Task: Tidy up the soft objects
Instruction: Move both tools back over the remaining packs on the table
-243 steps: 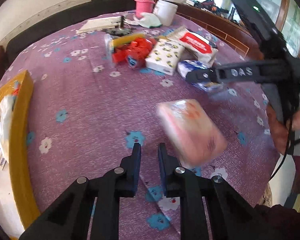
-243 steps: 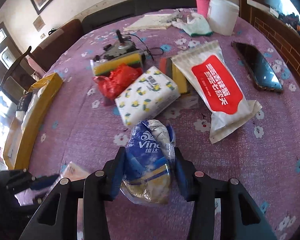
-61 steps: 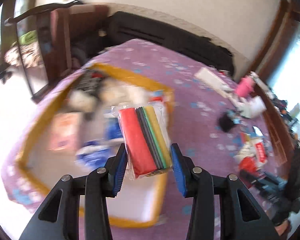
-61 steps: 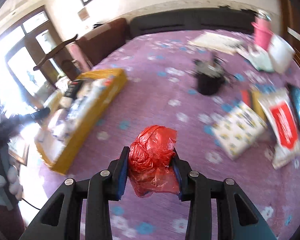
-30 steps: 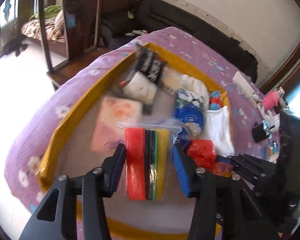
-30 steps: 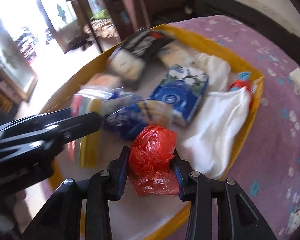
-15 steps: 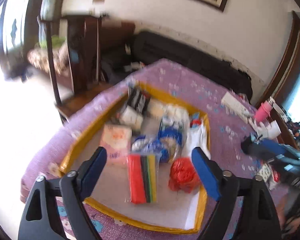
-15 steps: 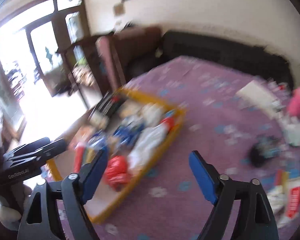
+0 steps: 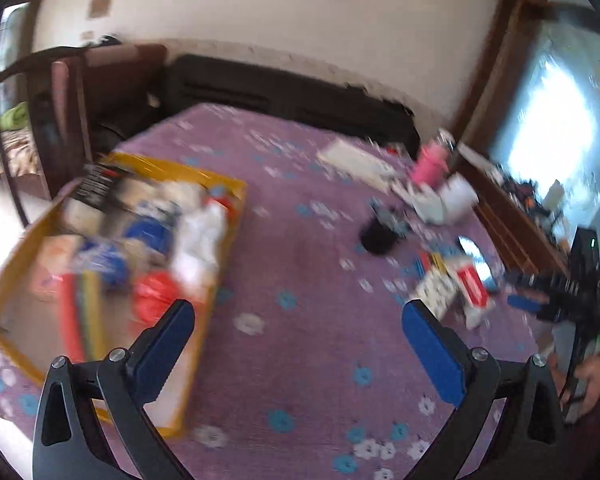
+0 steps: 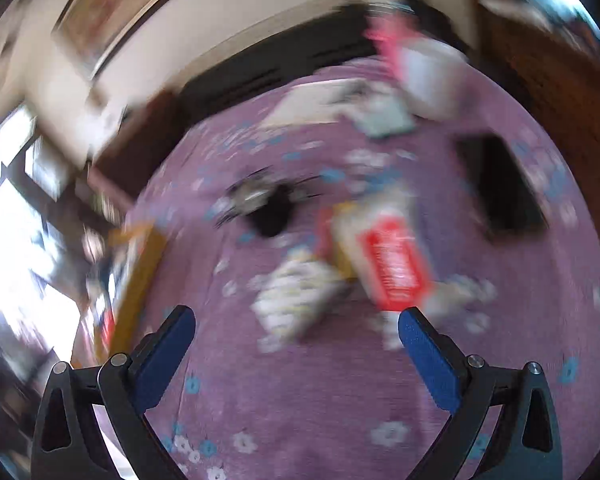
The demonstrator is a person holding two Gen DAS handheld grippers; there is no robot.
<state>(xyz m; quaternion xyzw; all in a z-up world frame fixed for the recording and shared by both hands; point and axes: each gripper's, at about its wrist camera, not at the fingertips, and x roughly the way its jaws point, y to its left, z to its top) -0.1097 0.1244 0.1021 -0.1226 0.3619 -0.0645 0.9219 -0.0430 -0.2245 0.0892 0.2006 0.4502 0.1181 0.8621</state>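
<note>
mostly done by the look of it. yellow box on the left of the surface already holds a pile: red bag, coloured sponge pack, blue packs, something white; blur hides the rest.

still out on the purple cloth, well apart from the box: flowered tissue pack and the white pouch with red label, touching or overlapping each other, with something yellow between or under them, can't tell what. judging from that, two or three soft items left. black phone, pink bottle and white tub look hard, probably stay.

left gripper: jaws spread wide, nothing between them, touching nothing, held above the surface beside the box.

right gripper: jaws spread wide, empty, pointed at the tissue pack and pouch, near but not in contact.
</note>
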